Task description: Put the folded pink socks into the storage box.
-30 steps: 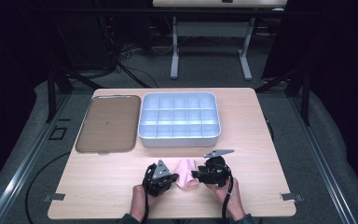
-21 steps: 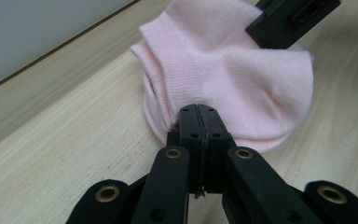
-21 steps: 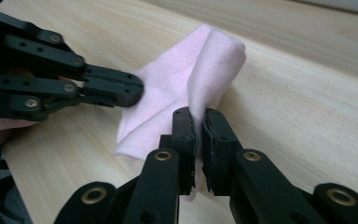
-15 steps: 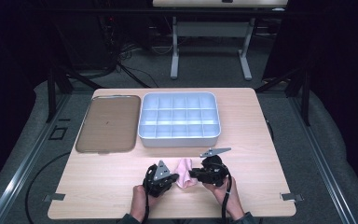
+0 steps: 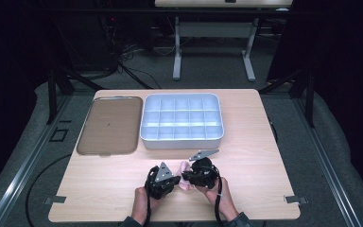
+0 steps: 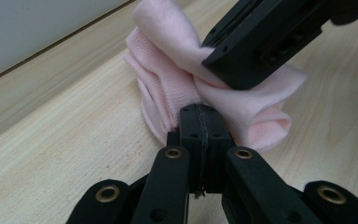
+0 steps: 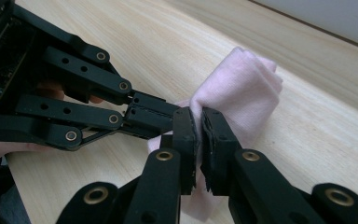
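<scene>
Two grippers, one pink cloth [image 6: 177, 88], and both have a bite on it. The left gripper [image 6: 200, 122] is pinched tight on a fold at its near edge, so the rest of the bundle lies straight ahead of its tips and a bit to the side. The right gripper [image 7: 198, 127] has just been closing and now has cloth squeezed between its jaws too, coming in from the opposite side, so the two sets of tips almost meet with the fabric bunched between them.

From above, the cloth [image 5: 184, 169] sits right between the two hands at the near edge of the table [image 5: 260, 142], neither hand really closer than the other. It's crumpled enough that I can't call a long axis; my guess is pulling the grippers apart sideways would stretch it out.

Farther ahead of the grippers sits the white divided bin [image 5: 182, 139], with the brown tray [image 5: 108, 125] beside it, well apart from the cloth.
</scene>
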`<state>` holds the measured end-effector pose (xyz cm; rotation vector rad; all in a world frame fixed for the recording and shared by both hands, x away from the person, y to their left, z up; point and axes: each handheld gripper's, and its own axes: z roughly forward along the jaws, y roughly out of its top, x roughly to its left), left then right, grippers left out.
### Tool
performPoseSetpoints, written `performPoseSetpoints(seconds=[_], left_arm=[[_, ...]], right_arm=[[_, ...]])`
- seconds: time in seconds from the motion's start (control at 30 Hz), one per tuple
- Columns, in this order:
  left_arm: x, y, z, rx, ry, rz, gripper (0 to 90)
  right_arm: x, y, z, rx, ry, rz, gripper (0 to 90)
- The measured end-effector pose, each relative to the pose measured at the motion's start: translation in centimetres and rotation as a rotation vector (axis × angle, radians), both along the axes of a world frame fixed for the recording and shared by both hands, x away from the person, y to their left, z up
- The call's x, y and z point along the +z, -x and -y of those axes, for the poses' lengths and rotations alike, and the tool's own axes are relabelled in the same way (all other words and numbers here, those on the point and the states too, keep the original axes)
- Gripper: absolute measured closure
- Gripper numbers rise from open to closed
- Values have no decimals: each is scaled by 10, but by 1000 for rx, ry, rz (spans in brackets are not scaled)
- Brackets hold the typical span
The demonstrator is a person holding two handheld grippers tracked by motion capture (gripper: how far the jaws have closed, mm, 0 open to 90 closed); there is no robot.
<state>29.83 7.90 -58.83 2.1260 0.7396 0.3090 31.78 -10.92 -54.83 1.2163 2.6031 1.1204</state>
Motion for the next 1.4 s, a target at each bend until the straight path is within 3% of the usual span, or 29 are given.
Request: performPoseSetpoints(seconds=[0.2, 0.43, 0.57, 0.73, 0.87, 0.97, 1.03, 1.13, 1.27, 1.4], left_arm=[[1, -2, -5, -4, 16, -28, 892], [6, -2, -22, 60, 61, -40, 869], [18, -5, -30, 69, 81, -9, 869], [39, -14, -17, 20, 97, 15, 867], [45, -23, -1, -34, 78, 19, 869], [40, -32, 9, -48, 42, -4, 877], [34, -37, 12, -44, 27, -26, 890], [26, -41, 14, -43, -10, -44, 895], [21, -43, 15, -42, -26, -47, 898], [20, -42, 15, -38, -32, -45, 899]], right_arm=[[-5, -2, 0, 4, -2, -10, 847], [-10, 2, -8, 17, 44, 28, 847], [-11, 4, -12, 15, 63, 44, 847], [-12, 6, -15, 11, 75, 71, 848], [-12, 8, -16, 7, 84, 68, 849], [-16, 6, -13, -3, 41, 60, 851], [-17, 7, -10, -15, 5, 48, 852], [-18, 10, -11, -20, 24, 72, 851], [-18, 10, -10, -24, 3, 72, 830], [-11, 17, -8, 6, 16, 80, 803]])
